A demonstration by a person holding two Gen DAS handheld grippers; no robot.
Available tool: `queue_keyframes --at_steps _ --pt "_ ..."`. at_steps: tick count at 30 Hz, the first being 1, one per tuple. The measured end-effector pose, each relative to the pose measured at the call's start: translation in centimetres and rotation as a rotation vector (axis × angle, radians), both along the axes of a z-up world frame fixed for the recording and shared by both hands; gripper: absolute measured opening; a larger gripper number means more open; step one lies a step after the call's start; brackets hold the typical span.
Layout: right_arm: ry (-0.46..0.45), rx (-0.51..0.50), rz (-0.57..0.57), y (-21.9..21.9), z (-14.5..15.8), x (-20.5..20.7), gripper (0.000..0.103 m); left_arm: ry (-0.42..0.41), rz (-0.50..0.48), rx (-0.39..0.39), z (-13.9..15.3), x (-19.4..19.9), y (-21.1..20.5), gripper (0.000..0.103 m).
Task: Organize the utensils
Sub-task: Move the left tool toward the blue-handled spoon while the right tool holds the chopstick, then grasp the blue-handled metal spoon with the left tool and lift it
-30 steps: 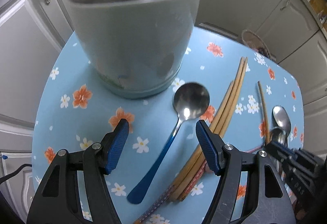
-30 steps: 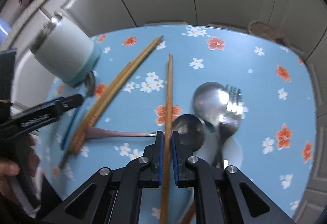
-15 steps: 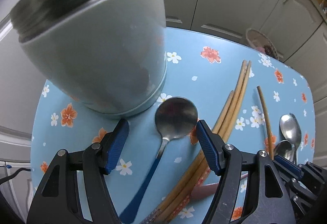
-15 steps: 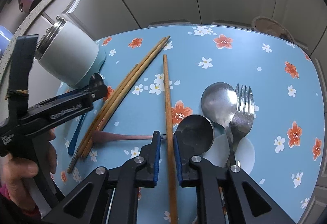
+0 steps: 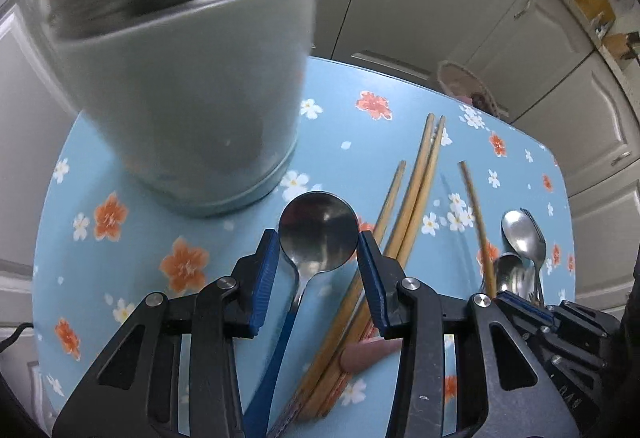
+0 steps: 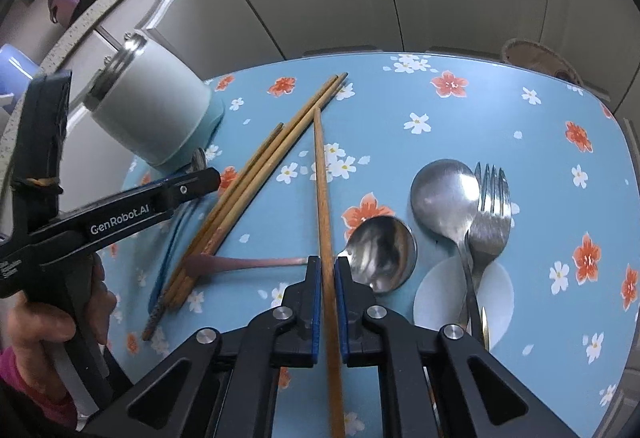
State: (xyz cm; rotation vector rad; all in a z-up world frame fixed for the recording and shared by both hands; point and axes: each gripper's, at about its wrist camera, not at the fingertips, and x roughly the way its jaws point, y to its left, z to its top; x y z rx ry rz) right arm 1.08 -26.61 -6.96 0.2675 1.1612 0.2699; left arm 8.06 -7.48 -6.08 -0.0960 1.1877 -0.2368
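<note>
Nearest us, our right gripper (image 6: 327,274) pinches a single wooden chopstick (image 6: 323,182) between its blue pads, while our left gripper (image 5: 318,270) is spread around the bowl of the blue-handled spoon (image 5: 319,228), which lies on the floral table (image 6: 500,118). Just beyond lie three more chopsticks (image 6: 256,174), and furthest off stands the pale green jar (image 5: 192,94).

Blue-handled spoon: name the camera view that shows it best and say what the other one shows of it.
The left wrist view is best: the blue-handled spoon lies right ahead, its bowl between the left gripper fingers, the handle running back underneath. The right wrist view shows only an edge of the bowl and part of the handle behind that gripper.
</note>
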Motion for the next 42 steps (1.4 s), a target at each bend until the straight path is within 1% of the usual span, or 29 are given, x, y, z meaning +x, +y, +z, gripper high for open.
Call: queue_keyframes --at_steps 4,8,12,14,17,18,19,23,25,29,31,32,33,35,36,39,41,42 --pt "-0.018 0.056 0.0 -0.1 1.2 -0.6 0.006 -0.014 0.01 -0.036 1.7 -1.5 1.5 0.039" --pt "-0.042 0.087 0.005 0.0 2.4 -0.9 0.006 -0.052 0.0 -0.067 4.1 -3.1 2.7 0.039" --pt "-0.072 0.1 0.02 0.4 3.7 -1.5 0.006 -0.094 -0.011 -0.091 6.3 -4.2 3.4 0.039" --pt "-0.089 0.098 0.028 0.7 4.3 -1.9 0.006 -0.104 -0.011 -0.098 6.9 -4.5 3.5 0.039" --pt "-0.105 0.105 0.043 0.9 5.2 -2.7 0.006 -0.116 -0.012 -0.113 8.2 -5.5 4.7 0.039" --pt "-0.112 0.105 0.051 1.1 5.5 -3.0 0.006 -0.123 -0.014 -0.122 8.6 -5.8 4.9 0.013" --pt "-0.119 0.105 0.057 1.3 5.9 -3.2 0.006 -0.126 -0.017 -0.125 8.7 -5.9 4.8 0.001" --pt "-0.141 0.096 0.077 2.2 6.8 -3.8 0.006 -0.151 0.001 -0.077 9.8 -6.6 5.7 0.002" --pt "-0.147 0.097 0.082 2.7 7.2 -3.9 0.006 -0.131 0.015 -0.11 9.6 -6.6 6.1 0.002" --pt "-0.15 0.09 0.096 3.2 7.5 -4.2 0.006 -0.12 -0.003 -0.103 9.2 -6.9 6.2 0.002" --pt "-0.15 0.088 0.094 3.2 7.5 -4.3 0.006 -0.103 -0.011 -0.091 8.5 -6.8 6.0 0.009" --pt "-0.148 0.088 0.093 3.3 7.5 -4.4 0.006 -0.096 -0.014 -0.086 8.1 -6.7 5.9 0.02" --pt "-0.145 0.088 0.092 3.4 7.4 -4.4 0.006 -0.088 -0.009 -0.075 7.5 -6.6 5.9 0.036" --pt "-0.14 0.086 0.091 3.3 7.2 -4.5 0.006 -0.051 0.002 -0.051 5.9 -5.9 5.8 0.047" --pt "-0.137 0.084 0.09 3.4 7.1 -4.5 0.006 -0.037 0.006 -0.045 5.2 -5.5 5.8 0.047" --pt "-0.131 0.08 0.092 3.4 6.9 -4.4 0.006 -0.016 0.026 0.056 3.0 -4.3 5.2 0.047" --pt "-0.127 0.082 0.094 3.4 6.7 -4.3 0.006 -0.014 0.016 0.106 2.1 -3.9 4.6 0.047" --pt "-0.126 0.083 0.095 3.4 6.7 -4.2 0.006 -0.011 0.003 0.119 1.7 -3.7 4.2 0.047"
